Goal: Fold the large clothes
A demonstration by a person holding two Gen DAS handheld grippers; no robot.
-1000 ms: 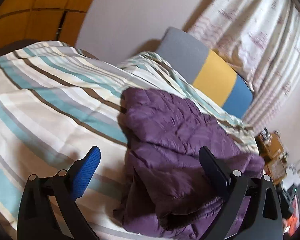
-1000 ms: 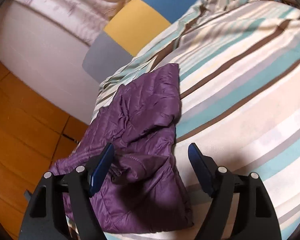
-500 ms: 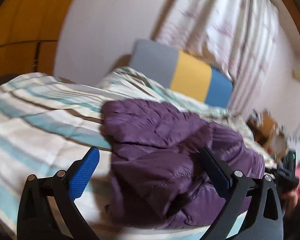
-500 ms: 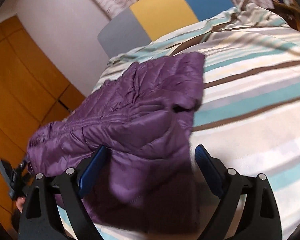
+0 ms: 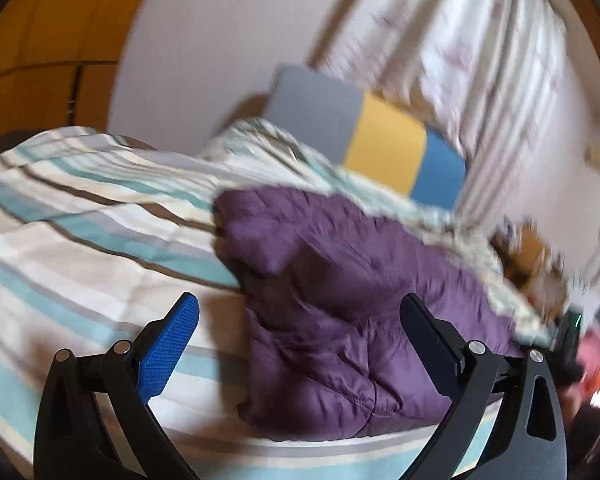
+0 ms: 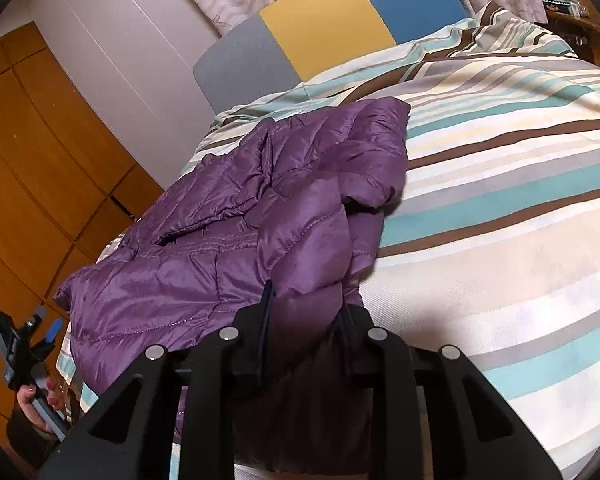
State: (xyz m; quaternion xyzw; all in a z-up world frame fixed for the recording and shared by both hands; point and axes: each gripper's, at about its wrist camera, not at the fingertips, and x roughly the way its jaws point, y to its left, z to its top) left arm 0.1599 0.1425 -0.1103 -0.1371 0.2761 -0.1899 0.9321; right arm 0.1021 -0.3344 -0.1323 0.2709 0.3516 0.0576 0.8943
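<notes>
A purple quilted jacket [image 5: 340, 272] [image 6: 204, 264] lies crumpled on the striped duvet [image 5: 80, 248] [image 6: 500, 200] near the bed's edge. My right gripper [image 6: 306, 300] is closing its jaws on the jacket's near edge, and a bunch of purple fabric is pinched between the pads. My left gripper [image 5: 298, 304] stands open in front of the jacket's other end, with its blue pad [image 5: 168, 344] over bare duvet. It touches nothing. In the right wrist view the left gripper [image 6: 20, 344] shows at the lower left, held by a hand [image 6: 40, 404].
A grey, yellow and blue headboard [image 5: 384, 148] [image 6: 328, 28] stands at the far end of the bed, with patterned curtains [image 5: 460, 40] behind it. Wooden wardrobe doors [image 6: 32, 140] line one side. A cluttered wooden side table [image 5: 532, 256] stands beyond the bed.
The right gripper's jaws have gone from wide open to pinched on the jacket's near edge. The left gripper's view has rolled and shifted a little; it stays open.
</notes>
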